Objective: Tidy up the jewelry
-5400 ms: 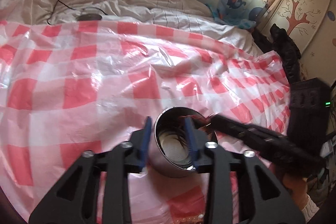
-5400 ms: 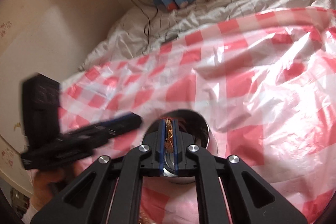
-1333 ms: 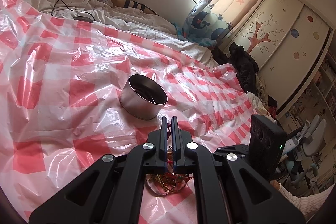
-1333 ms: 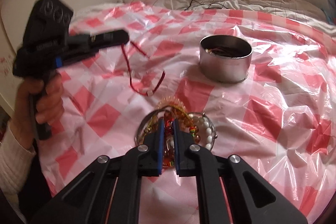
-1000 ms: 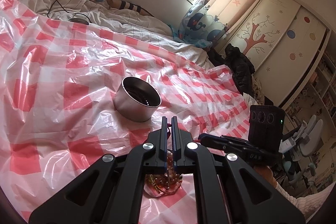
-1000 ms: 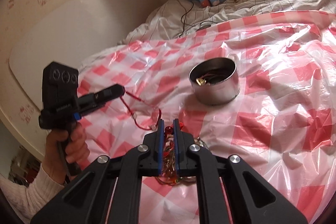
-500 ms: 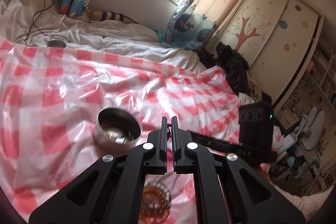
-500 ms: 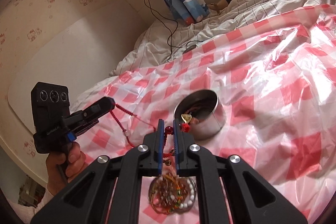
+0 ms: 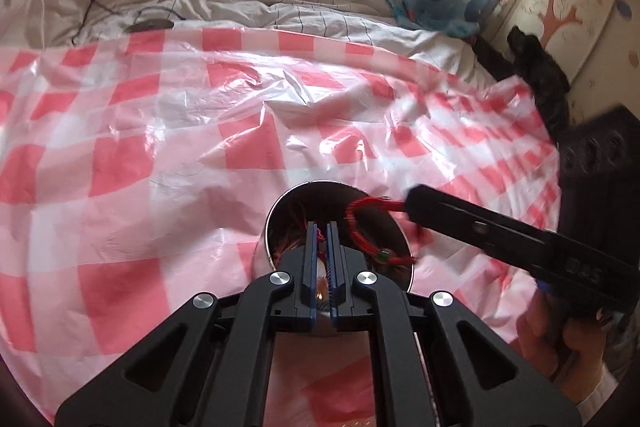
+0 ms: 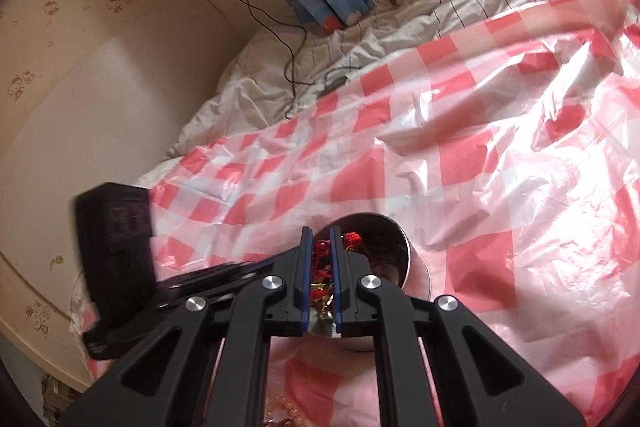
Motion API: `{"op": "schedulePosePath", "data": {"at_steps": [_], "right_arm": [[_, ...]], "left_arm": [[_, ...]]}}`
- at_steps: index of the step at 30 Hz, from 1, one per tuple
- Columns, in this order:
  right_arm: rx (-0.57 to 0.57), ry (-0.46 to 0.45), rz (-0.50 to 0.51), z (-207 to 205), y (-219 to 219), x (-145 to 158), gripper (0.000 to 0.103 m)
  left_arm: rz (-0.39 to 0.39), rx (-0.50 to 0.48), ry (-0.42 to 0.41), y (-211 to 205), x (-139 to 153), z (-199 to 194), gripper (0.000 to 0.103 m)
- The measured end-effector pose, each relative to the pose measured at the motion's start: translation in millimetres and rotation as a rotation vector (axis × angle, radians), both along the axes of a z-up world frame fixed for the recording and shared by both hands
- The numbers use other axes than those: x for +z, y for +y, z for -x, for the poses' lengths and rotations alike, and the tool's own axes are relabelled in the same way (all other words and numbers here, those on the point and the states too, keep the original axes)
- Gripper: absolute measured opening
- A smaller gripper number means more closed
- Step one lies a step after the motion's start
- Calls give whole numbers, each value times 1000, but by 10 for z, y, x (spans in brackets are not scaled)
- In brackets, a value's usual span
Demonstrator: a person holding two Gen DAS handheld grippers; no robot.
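**Both grippers over the tin now, red cords about to go in**

Since the earlier shots both grippers have swung from the jewelry pile to the metal tin (image 9: pixel 338 227) on the checked sheet (image 9: pixel 120 155). Going left to right: the left gripper (image 9: pixel 322 233) is pinched on a red cord (image 9: pixel 319 235) just over the tin; the right gripper (image 9: pixel 412 205) holds a red braided bracelet (image 9: pixel 360 231) looped over the rim. Some pieces already sit inside. Left to do, I'd guess: drop these two, then fetch the beads (image 10: pixel 288 415) lying outside.

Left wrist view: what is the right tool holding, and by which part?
A red cord bracelet, pinched at one end of its loop by the right tool's tips; the rest hangs over the metal tin.
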State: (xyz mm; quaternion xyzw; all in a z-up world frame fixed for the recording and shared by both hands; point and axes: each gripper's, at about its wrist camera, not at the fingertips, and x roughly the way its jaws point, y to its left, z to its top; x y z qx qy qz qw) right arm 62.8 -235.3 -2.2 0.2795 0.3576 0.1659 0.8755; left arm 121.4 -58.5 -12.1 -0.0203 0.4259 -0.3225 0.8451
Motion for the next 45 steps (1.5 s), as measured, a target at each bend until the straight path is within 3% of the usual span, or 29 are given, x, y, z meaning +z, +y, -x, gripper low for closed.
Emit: {"op": "schedulePosePath", "data": {"at_steps": [5, 7, 9, 12, 16, 19, 23, 26, 28, 32, 45], "right_arm": [[25, 88, 110, -144, 150, -179, 11], [25, 106, 189, -130, 212, -201, 34], [23, 72, 273, -44, 276, -119, 41], [-10, -9, 305, 221, 250, 93, 47], [-74, -52, 388, 753, 183, 247, 68], [-106, 1, 489, 1185, 237, 171, 75], [-168, 58, 545, 1560, 246, -35, 80], [-226, 102, 549, 1541, 181, -120, 80], [-246, 83, 566, 1504, 184, -79, 80], [-233, 52, 620, 1497, 297, -33, 88], [-200, 54, 595, 1501, 324, -54, 88]], "left_arm": [[-68, 43, -94, 197, 217, 207, 33], [-72, 45, -113, 303, 288, 294, 38], [-85, 48, -131, 383, 346, 390, 42], [-123, 81, -170, 540, 416, 586, 50], [-187, 162, -232, 683, 438, 860, 83], [-259, 224, -291, 715, 388, 1101, 95], [-284, 273, -295, 718, 241, 1276, 96], [-278, 301, -234, 729, 100, 1189, 96], [-286, 331, -224, 729, 75, 1176, 96], [-290, 339, -253, 698, 91, 1178, 96], [-325, 338, -278, 646, 91, 1193, 96]]}}
